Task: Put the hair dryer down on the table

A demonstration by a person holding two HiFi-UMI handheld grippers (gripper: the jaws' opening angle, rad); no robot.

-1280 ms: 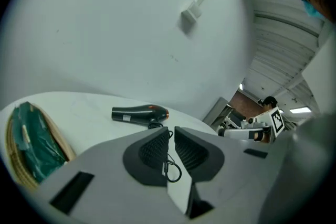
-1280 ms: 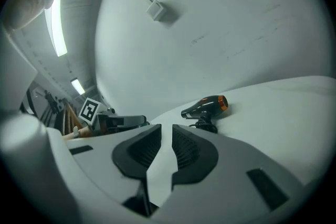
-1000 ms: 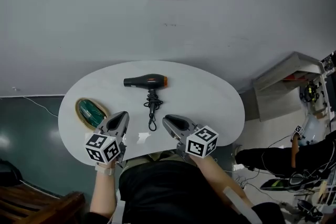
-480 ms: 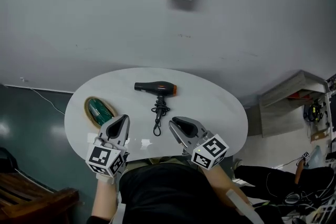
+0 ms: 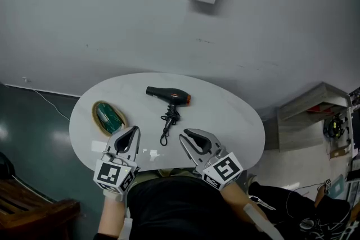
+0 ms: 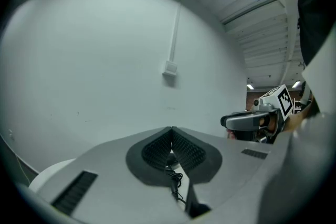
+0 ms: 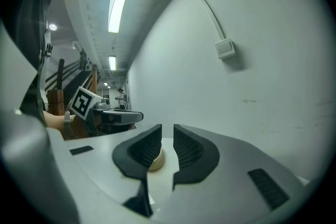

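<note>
Hair dryer (image 5: pixel 169 95) lies unmoved on 1 table (image 5: pixel 225 115) beside 1 dish (image 5: pixel 94 112); left gripper (image 5: pixel 134 130) stays closed, empty; right gripper (image 5: pixel 184 135) slightly parted, holding nothing

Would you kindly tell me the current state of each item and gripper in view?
hair dryer: lying on its side on the table, unheld
cord: coiled on the table
left gripper: shut, empty
right gripper: slightly open, empty
oval dish: resting on table, holds something green
</note>
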